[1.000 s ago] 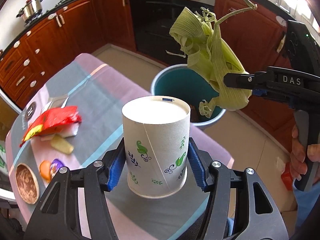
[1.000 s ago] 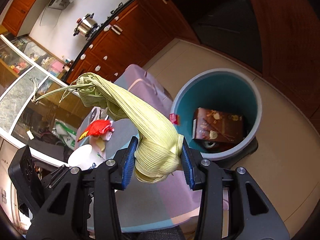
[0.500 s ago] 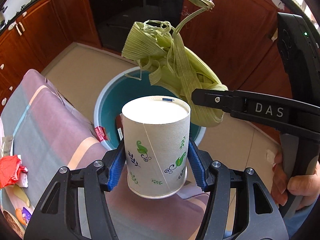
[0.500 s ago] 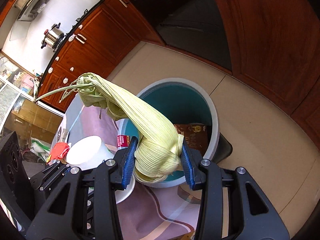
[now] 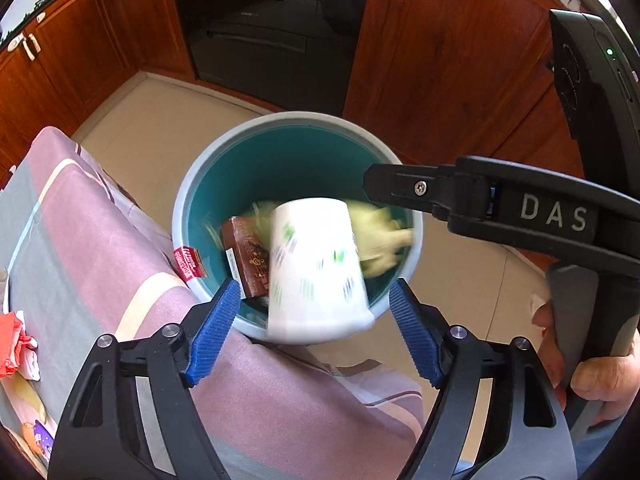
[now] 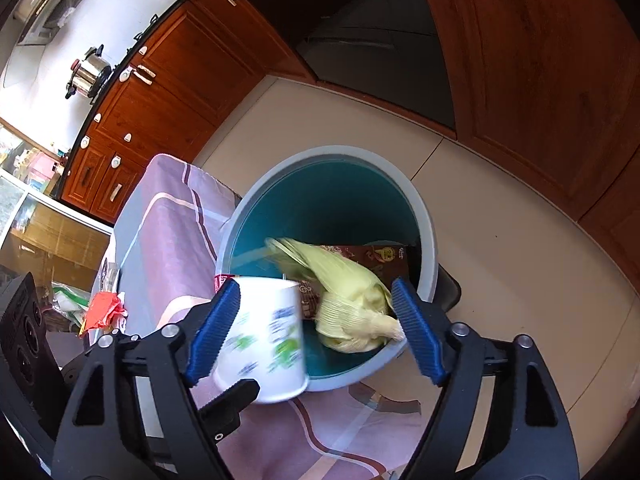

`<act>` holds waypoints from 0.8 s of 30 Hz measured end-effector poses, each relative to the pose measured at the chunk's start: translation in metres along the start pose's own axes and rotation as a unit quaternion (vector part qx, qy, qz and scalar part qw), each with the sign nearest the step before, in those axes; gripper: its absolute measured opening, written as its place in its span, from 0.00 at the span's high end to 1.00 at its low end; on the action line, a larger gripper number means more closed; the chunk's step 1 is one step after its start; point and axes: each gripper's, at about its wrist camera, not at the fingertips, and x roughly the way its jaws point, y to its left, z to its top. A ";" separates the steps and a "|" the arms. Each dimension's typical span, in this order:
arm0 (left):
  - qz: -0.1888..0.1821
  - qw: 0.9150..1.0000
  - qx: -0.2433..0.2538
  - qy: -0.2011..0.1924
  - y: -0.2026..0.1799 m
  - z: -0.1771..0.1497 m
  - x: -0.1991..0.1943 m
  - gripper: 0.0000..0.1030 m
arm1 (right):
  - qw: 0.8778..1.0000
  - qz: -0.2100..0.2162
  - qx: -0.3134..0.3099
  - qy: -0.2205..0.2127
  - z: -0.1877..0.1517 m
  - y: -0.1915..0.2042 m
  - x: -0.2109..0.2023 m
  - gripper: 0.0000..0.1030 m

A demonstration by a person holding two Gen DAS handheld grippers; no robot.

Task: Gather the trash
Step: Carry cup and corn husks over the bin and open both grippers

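Now hovering over the bin [image 5: 297,120], left gripper [image 5: 314,322] and right gripper [image 6: 316,326] just opening wide, cup [image 5: 316,268] and husk [image 6: 348,300] dropping free.

Left claw [image 5: 314,328] and right claw [image 6: 316,330] pitched downward, jaws just opening, pads gripping nothing.

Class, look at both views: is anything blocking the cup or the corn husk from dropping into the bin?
Nothing visible does. Both claws stand open, and the blurred cup and husk sit over the open bin, which holds only a brown carton.
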 end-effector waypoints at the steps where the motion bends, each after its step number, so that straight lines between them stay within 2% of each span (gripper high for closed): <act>1: -0.001 1.000 -0.002 0.001 0.000 0.000 -0.001 0.22 | 1.000 0.000 0.000 -0.001 0.000 0.001 -0.002 0.24; 3: -0.005 1.000 -0.009 0.000 0.005 0.001 -0.001 0.16 | 1.000 0.000 0.000 -0.003 0.001 0.004 -0.007 0.21; 6: 0.012 1.000 -0.016 -0.022 0.007 -0.001 -0.009 0.06 | 1.000 -0.005 -0.004 -0.012 -0.001 0.008 -0.017 0.17; 17: 0.025 0.998 -0.010 -0.057 -0.004 -0.028 -0.057 0.05 | 1.000 0.001 -0.014 -0.028 -0.015 0.028 -0.053 0.17; 22: 0.027 0.997 -0.026 -0.065 0.004 -0.045 -0.077 0.05 | 0.999 0.002 -0.028 -0.035 -0.026 0.044 -0.071 0.17; 24: 0.028 0.996 -0.034 -0.073 0.008 -0.052 -0.086 0.04 | 0.999 0.002 -0.033 -0.036 -0.032 0.052 -0.077 0.13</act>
